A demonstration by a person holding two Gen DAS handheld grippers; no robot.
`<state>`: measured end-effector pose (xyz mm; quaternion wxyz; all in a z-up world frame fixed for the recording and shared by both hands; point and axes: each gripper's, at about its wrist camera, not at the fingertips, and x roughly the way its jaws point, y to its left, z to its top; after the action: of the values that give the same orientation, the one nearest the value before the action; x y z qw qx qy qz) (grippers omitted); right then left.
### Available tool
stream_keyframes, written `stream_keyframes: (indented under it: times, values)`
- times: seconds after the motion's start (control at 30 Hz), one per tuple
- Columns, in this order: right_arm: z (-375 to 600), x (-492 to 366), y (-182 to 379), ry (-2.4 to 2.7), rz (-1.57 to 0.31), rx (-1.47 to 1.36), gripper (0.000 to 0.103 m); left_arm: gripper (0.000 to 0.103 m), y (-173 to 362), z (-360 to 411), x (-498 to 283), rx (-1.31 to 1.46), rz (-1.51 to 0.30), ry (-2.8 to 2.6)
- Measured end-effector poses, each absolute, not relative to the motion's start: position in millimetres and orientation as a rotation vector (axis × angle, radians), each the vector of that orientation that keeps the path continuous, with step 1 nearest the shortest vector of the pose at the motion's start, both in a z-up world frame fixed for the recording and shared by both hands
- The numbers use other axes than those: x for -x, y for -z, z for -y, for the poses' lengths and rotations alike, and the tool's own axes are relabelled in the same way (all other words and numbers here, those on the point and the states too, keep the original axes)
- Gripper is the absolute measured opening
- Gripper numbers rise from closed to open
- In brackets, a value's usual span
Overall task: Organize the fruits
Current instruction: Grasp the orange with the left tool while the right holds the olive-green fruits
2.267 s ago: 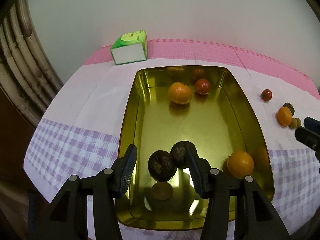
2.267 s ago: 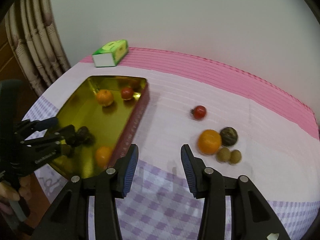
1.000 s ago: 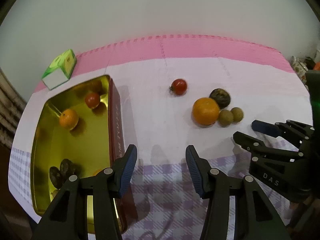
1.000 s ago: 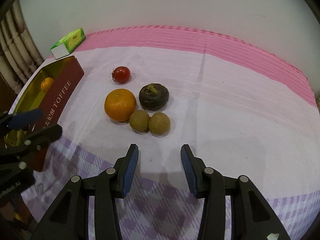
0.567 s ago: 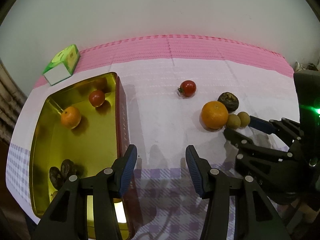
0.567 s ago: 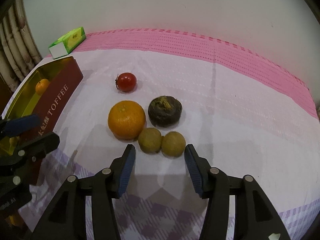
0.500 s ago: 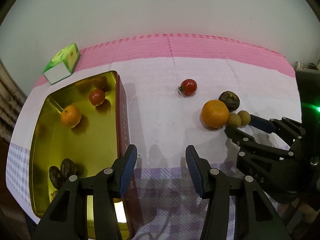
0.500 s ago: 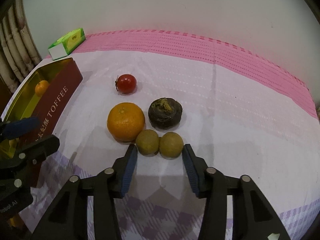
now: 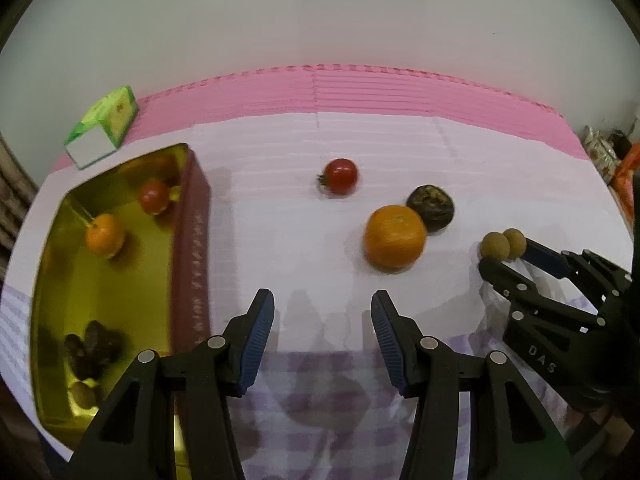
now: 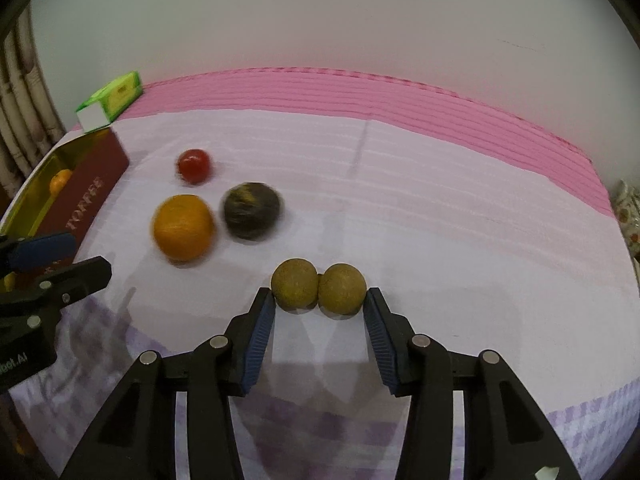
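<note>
So two small brown fruits (image 10: pixel 318 288), pressed side by side, are clamped between the tips of the right gripper (image 10: pixel 319 303), one pad on each outer side, and they look lifted just off the tablecloth (image 10: pixel 440 216). Nothing is gripped by the left gripper (image 9: pixel 322 320); its jaws are set partly apart over bare cloth.

For the carry to go well, the squeeze should be kept steady and the gripper held level, since the pair is only pinned at the very tips and each fruit is held mostly by being pushed against the other. Any twist and one could probably be squirted out forward.

The gold tin (image 10: pixel 24 196) is well off to the left of the right gripper, with its red wall (image 10: pixel 86 196) standing up in the way, so the pair has to be raised over that rim. An orange (image 10: pixel 183 227), a dark wrinkled fruit (image 10: pixel 251 210) and a tomato (image 10: pixel 194 166) are parked ahead and left, right along that route. Open cloth is left ahead and to the right. The left gripper is also hanging in front of the tin, so it should be given room.
</note>
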<state>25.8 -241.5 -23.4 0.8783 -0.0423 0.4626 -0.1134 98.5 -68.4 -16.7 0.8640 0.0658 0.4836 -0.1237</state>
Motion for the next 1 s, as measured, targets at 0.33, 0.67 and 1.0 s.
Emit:
stream_keyframes:
  times: [0.33,0.67,1.0]
  values:
    - [288,-18,15,0.325,-0.937,0.042,0.043,0.052,29,96,-109,-0.144,-1.018,0.276]
    - [287,-17,18,0.322,-0.908,0.047,0.044,0.052,39,118,-117,-0.160,-1.025,0.287]
    - [288,-14,18,0.319,-0.904,0.044,0.044,0.051,44,126,-131,-0.167,-0.997,0.268]
